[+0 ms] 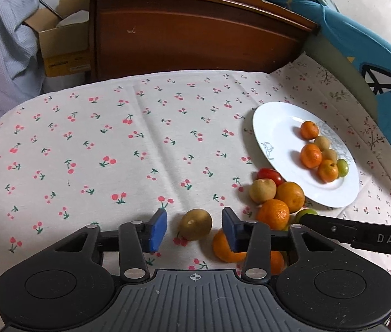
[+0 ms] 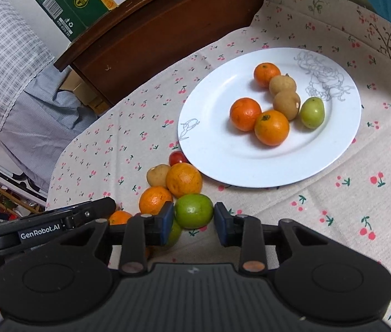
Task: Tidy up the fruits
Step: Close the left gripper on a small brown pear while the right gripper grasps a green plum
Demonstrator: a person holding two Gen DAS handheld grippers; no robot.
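My left gripper (image 1: 194,228) is open with a brown longan-like fruit (image 1: 196,224) lying on the cloth between its blue pads, untouched. My right gripper (image 2: 194,222) is open around a green fruit (image 2: 193,210) on the cloth; the left pad is close to it, the right pad stands clear. A white plate (image 2: 217,149) holds three tangerines, two brown fruits and a green one (image 2: 312,112). Beside the plate lies a loose pile: tangerines (image 2: 183,179), a brown fruit (image 2: 157,175) and a red tomato (image 2: 178,157). The plate (image 1: 275,127) also shows in the left wrist view.
The cherry-print cloth (image 1: 112,144) covers the table. A dark wooden headboard (image 1: 190,33) stands behind the far edge, with a cardboard box (image 1: 57,41) to its left and a blue plastic chair (image 1: 375,63) at the right.
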